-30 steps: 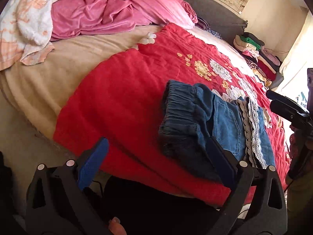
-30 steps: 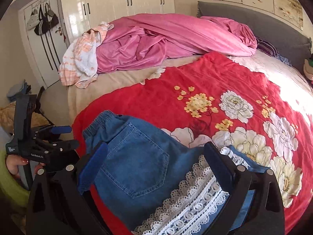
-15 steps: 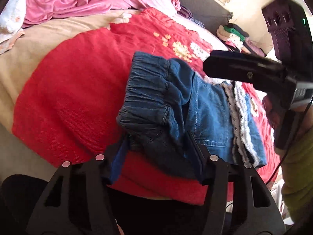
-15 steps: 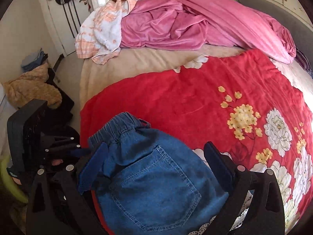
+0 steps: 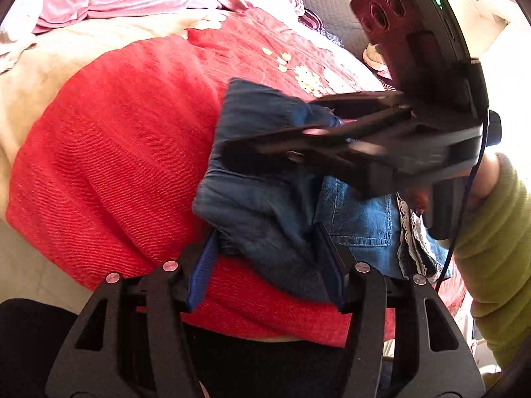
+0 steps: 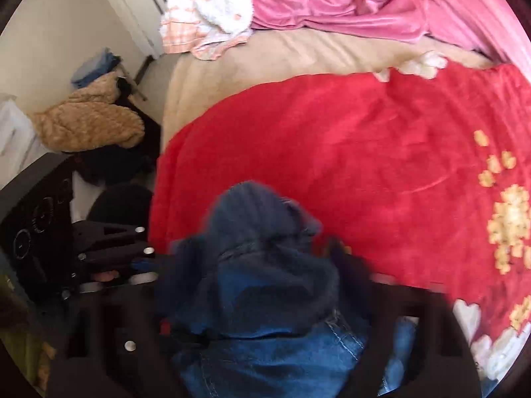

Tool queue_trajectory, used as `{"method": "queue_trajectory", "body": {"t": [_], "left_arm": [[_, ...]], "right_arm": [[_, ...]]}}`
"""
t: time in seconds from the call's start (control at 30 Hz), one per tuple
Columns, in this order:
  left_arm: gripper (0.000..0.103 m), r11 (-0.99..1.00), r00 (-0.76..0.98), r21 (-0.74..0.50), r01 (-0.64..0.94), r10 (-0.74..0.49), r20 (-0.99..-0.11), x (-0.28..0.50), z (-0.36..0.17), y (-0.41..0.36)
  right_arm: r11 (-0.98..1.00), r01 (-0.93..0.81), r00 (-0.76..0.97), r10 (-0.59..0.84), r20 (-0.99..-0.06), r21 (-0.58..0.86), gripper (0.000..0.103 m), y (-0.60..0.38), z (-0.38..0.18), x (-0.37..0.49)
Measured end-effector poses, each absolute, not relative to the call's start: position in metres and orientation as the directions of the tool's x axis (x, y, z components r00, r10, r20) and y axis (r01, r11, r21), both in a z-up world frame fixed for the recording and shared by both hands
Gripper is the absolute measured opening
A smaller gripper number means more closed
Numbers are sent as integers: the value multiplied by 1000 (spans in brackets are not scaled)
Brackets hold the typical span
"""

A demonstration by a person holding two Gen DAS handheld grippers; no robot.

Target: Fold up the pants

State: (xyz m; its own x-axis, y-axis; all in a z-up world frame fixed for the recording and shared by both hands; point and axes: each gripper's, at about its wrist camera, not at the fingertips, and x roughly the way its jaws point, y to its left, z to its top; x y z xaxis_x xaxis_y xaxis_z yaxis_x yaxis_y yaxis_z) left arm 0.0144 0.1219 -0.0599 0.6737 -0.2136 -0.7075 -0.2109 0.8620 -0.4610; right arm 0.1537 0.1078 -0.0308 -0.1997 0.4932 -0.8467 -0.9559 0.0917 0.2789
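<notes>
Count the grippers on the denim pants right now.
2. The left gripper clamps the pants at the near waistband edge; the right gripper is closing on the waistband farther up.

The bed [image 6: 232, 66] has a beige sheet, with a red floral blanket [image 5: 126, 152] spread over its near part. On that blanket, near the near edge, lie the denim pants [image 5: 265, 179]. At the far side sit a crumpled pink cover [image 6: 348, 3] and 1 white-and-orange cloth [image 6: 205, 20].
</notes>
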Motion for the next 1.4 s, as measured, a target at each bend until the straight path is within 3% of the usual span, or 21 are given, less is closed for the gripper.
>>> {"method": "queue_trajectory", "body": {"t": [0.17, 0.27, 0.5, 0.6, 0.7, 1.0, 1.2, 1.27, 1.4], "left_arm": [[53, 847, 688, -493, -196, -239, -685, 10, -56, 125], [67, 843, 695, -506, -182, -254, -673, 8, -49, 123], [71, 763, 675, -631, -141, -392, -625, 24, -47, 115], [69, 722, 670, -686, -91, -466, -579, 39, -42, 102], [52, 710, 661, -702, -54, -501, -558, 51, -33, 82], [47, 811, 655, -585, 8, -447, -609, 74, 1, 21], [47, 822, 651, -569, 15, -440, -619, 74, -2, -4], [47, 804, 642, -593, 46, -479, -599, 79, -1, -13], [48, 780, 600, -610, 142, -558, -574, 79, -2, -34]], "right_arm": [[90, -948, -195, 593, -782, 305, 39, 83, -14, 154], [65, -942, -207, 661, -721, 330, 37, 58, 6, 154], [29, -932, -217, 752, -622, 361, 37, 6, 39, 159], [40, -928, -202, 782, -590, 372, 37, -15, 47, 169], [58, -925, -178, 807, -563, 376, 37, -34, 55, 177], [115, -919, -98, 861, -498, 378, 37, -102, 63, 207], [157, -909, -45, 883, -466, 386, 46, -142, 56, 216], [189, -896, -12, 894, -447, 402, 63, -161, 53, 220], [282, -861, 85, 901, -426, 423, 75, -205, 45, 229]]}}
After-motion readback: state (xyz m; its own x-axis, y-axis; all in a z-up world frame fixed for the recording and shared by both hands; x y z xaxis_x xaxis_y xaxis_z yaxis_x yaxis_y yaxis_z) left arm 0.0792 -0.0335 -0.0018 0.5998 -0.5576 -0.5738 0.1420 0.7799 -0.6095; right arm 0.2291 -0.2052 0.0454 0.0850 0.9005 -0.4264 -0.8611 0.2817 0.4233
